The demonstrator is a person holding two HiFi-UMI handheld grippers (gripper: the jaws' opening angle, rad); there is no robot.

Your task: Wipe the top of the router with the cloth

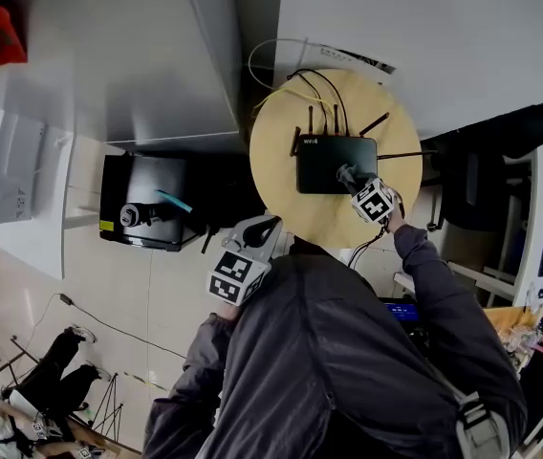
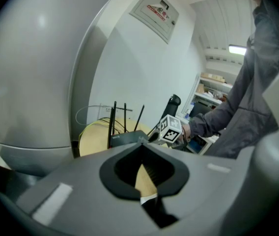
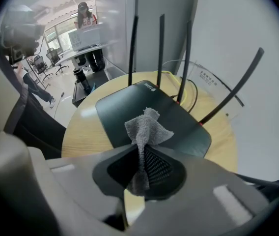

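My right gripper [image 3: 142,173] has its jaws closed on the cloth [image 3: 147,129]. It is a small grey rag pinched by one end, so the loose end fans out ahead of the jaws and rests on the router [image 1: 324,165]. The router sits on the round table [image 1: 281,142], toward its far edge, with its antennas [image 3: 160,53] standing along the back and cables [image 1: 321,89] trailing off behind.

The cloth looks soft and limp, so I expect it to fold or drag rather than push. I'd press the jaws low to flatten the loose end on the lid and leave the pinch where it is. The router is a light plastic box with a smooth top (it probably slides easily on bare wood), so I judge light strokes are best, kept clear of the thin antennas and the plugs.

My left gripper [image 1: 264,226] hangs off the table's near edge close to my body, with its jaws together on nothing. It could steady the router's near side if it starts to skate.
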